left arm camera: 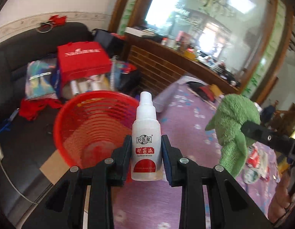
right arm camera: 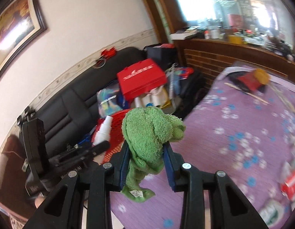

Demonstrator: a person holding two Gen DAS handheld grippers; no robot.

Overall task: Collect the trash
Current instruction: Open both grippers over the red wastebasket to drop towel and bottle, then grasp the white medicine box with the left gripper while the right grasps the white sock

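My left gripper (left arm camera: 146, 152) is shut on a small white spray bottle (left arm camera: 146, 145) with a red label, held upright above the edge of the purple bed. A red plastic basket (left arm camera: 90, 127) stands just beyond and left of the bottle, its mouth open toward me. My right gripper (right arm camera: 146, 152) is shut on a crumpled green towel (right arm camera: 149, 131), which hangs out below the pads. In the left wrist view the green towel (left arm camera: 233, 131) hangs at the right. The right wrist view shows the left gripper (right arm camera: 97, 147), the white spray bottle (right arm camera: 103, 130) and the red basket (right arm camera: 117, 131) behind the towel.
A purple flowered bedspread (right arm camera: 233, 133) carries crushed wrappers (right arm camera: 290, 183) at the right edge and a red-and-yellow item (right arm camera: 252, 80) far back. A black sofa (right arm camera: 71, 103) holds a red box (right arm camera: 141, 78) and bags. A wooden shelf (left arm camera: 166, 66) stands behind.
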